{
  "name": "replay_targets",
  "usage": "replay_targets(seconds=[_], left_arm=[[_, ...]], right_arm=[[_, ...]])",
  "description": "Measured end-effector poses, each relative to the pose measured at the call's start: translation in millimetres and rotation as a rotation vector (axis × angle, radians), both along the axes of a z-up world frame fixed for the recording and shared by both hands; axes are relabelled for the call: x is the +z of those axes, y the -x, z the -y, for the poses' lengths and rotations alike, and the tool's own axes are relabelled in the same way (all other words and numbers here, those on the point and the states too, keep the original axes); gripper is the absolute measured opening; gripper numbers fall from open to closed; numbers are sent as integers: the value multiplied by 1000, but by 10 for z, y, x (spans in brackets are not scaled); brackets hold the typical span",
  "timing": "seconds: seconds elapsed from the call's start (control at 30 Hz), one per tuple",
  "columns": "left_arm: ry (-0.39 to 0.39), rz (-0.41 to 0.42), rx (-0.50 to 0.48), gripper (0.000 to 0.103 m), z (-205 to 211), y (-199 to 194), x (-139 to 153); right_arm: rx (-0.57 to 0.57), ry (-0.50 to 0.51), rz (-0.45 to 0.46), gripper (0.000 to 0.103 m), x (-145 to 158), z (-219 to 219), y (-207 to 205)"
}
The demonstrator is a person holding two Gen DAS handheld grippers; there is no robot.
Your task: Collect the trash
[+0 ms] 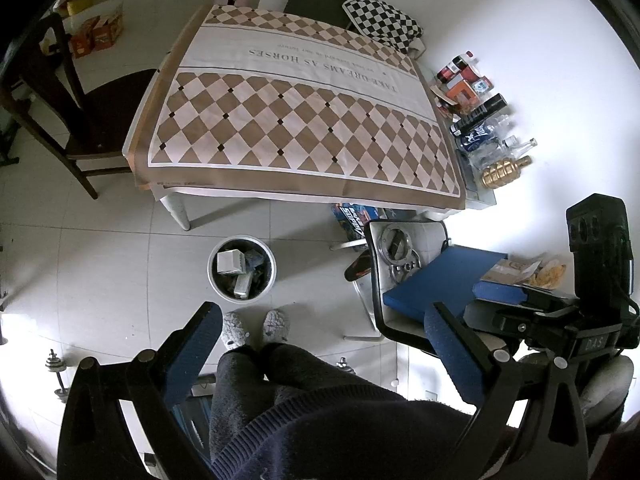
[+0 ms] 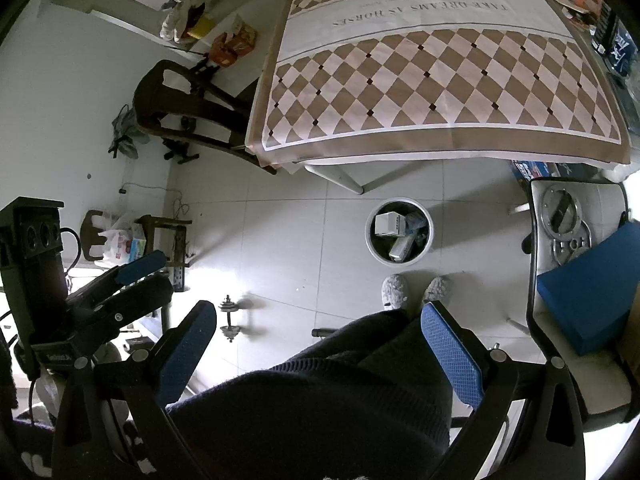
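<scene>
A round white trash bin [image 1: 241,268] stands on the tiled floor in front of the table, holding boxes and crumpled wrappers; it also shows in the right wrist view [image 2: 399,232]. My left gripper [image 1: 324,344] is open and empty, held high over my legs and slippers. My right gripper [image 2: 316,340] is open and empty, also held above my lap. The right gripper body shows in the left wrist view [image 1: 560,312], and the left gripper body shows in the right wrist view [image 2: 100,284]. The table [image 1: 296,112] has a checkered cloth with nothing lying on it.
Bottles, cans and boxes [image 1: 480,120] line the table's right edge by the wall. A dark wooden chair [image 1: 68,96] stands left of the table. A chair with a blue pad [image 1: 436,276] and metal parts is to the right. Dumbbells [image 2: 230,316] lie on the floor.
</scene>
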State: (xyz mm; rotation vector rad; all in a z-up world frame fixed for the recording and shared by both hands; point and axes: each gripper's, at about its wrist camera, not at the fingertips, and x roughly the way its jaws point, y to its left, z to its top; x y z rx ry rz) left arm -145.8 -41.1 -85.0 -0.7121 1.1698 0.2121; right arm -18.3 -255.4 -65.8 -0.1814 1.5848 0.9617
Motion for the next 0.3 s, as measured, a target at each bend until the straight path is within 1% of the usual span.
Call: replay_targets(seconds=[0.3], left_arm=[[0, 12, -4, 103, 76, 43, 31]], right_arm=[[10, 1, 0, 103, -8, 27, -11]])
